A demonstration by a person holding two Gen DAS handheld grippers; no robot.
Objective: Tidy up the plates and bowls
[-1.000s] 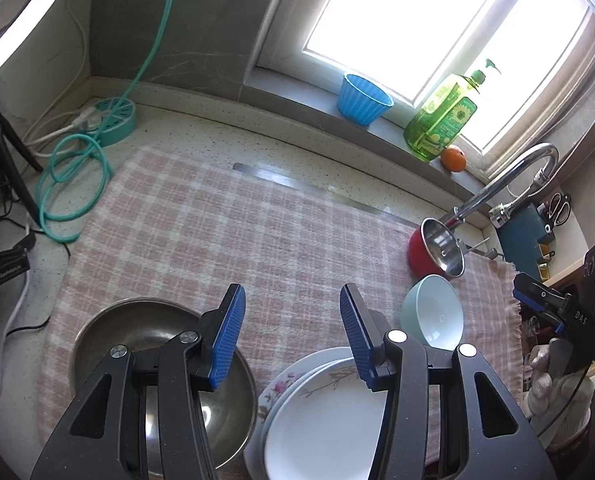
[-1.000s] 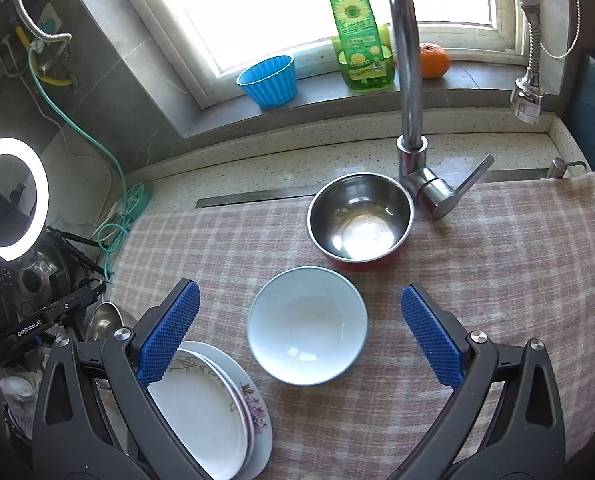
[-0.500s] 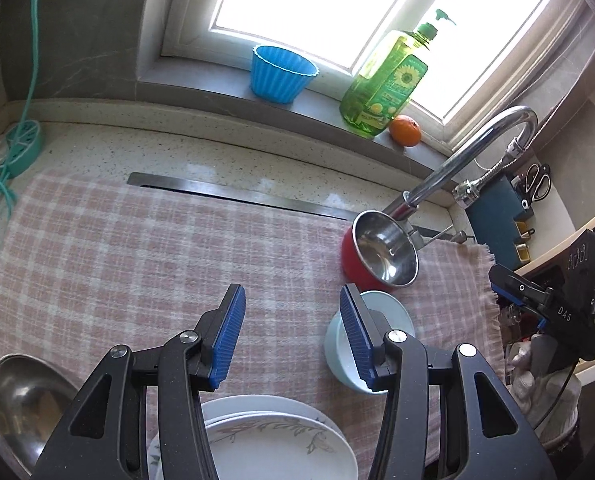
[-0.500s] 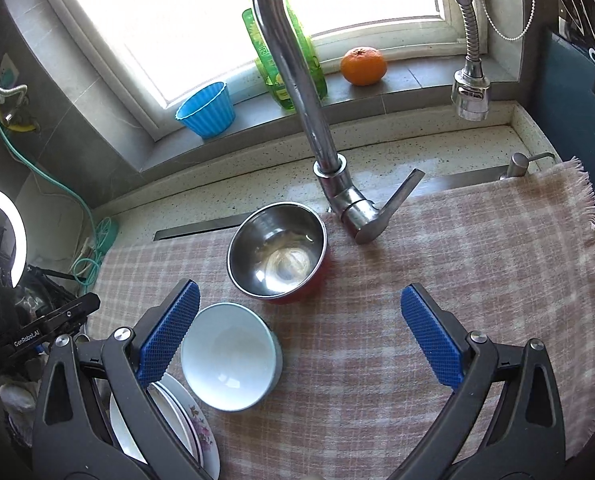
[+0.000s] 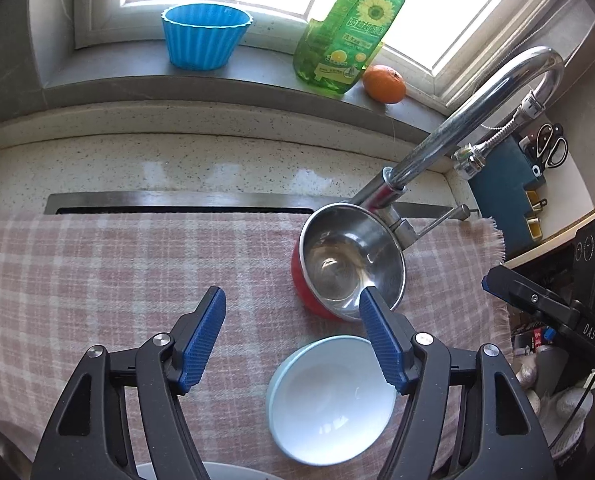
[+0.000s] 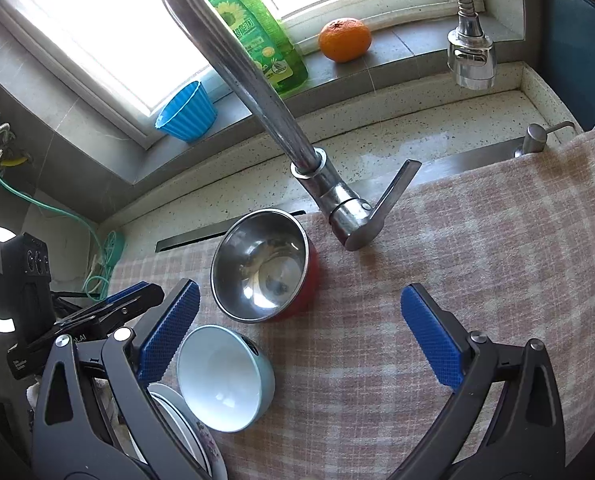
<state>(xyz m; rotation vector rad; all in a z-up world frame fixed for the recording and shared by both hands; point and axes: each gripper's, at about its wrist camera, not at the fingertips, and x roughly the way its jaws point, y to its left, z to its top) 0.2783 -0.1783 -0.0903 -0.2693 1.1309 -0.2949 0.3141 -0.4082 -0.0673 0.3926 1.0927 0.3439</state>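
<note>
A pale blue bowl with a white inside (image 5: 329,400) sits on the pink checked cloth (image 5: 117,264); it also shows in the right wrist view (image 6: 223,378). Behind it stands a red bowl with a steel inside (image 5: 349,264), also in the right wrist view (image 6: 263,266). My left gripper (image 5: 293,320) is open and empty above the cloth, its right finger over the pale bowl's far rim. My right gripper (image 6: 299,308) is open wide and empty, right of both bowls. Stacked white plates (image 6: 177,428) lie under its left finger; a plate edge (image 5: 225,472) shows at the bottom.
A steel tap (image 6: 257,92) arches over the cloth behind the red bowl, its lever (image 6: 393,192) pointing right. A blue cup (image 5: 205,36), green soap bottle (image 5: 345,40) and orange (image 5: 383,84) sit on the windowsill. A knife block (image 5: 505,192) stands at the right.
Both grippers have moved right and forward toward the tap and the two bowls. The big steel bowl has left the left wrist view. My left gripper has opened wider.
</note>
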